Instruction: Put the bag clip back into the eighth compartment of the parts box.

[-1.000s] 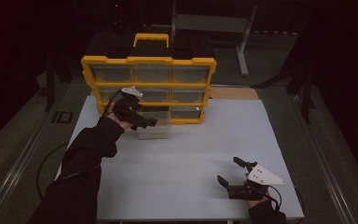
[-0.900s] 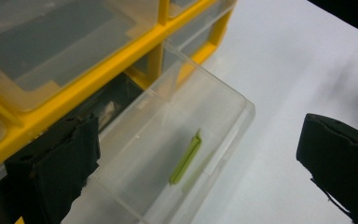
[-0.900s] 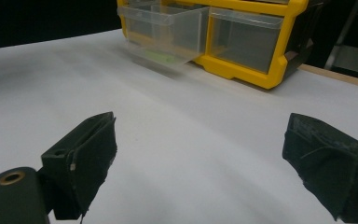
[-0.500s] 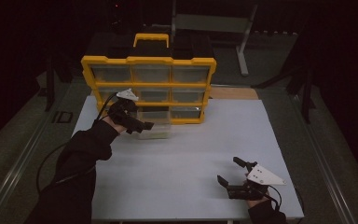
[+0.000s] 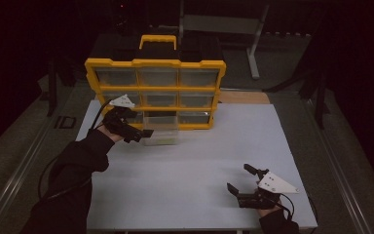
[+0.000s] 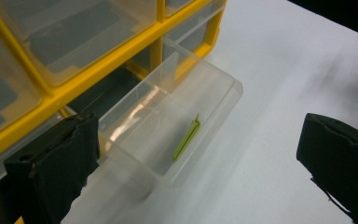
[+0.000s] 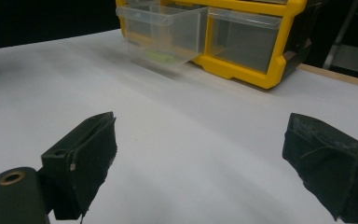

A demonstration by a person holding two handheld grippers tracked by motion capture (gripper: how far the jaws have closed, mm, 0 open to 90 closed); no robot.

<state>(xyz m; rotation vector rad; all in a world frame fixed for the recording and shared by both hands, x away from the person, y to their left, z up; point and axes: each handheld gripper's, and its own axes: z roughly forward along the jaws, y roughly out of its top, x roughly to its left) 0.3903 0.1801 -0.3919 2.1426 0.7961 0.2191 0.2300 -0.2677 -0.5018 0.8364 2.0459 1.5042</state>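
A yellow organizer (image 5: 156, 87) with clear drawers stands at the back of the white table. Its bottom middle drawer (image 5: 160, 136) is pulled out onto the table, and a small green strip (image 6: 186, 137) lies inside it. My left gripper (image 5: 143, 135) is just left of that drawer, open, with nothing between its jaws; in the left gripper view (image 6: 196, 172) the drawer (image 6: 168, 126) lies ahead between them. My right gripper (image 5: 241, 179) rests open near the front right edge. Its own view (image 7: 205, 168) looks across bare table toward the drawer (image 7: 168, 32) and organizer (image 7: 251, 42).
The white table (image 5: 199, 161) spreads wide between the two grippers. A wooden strip (image 5: 243, 96) lies at the table's back right. A metal stand (image 5: 253, 44) is behind the organizer. Dark floor surrounds the table.
My left gripper has shifted left and a little nearer, off the front of the pulled-out drawer. The drawer and my right gripper have stayed put.
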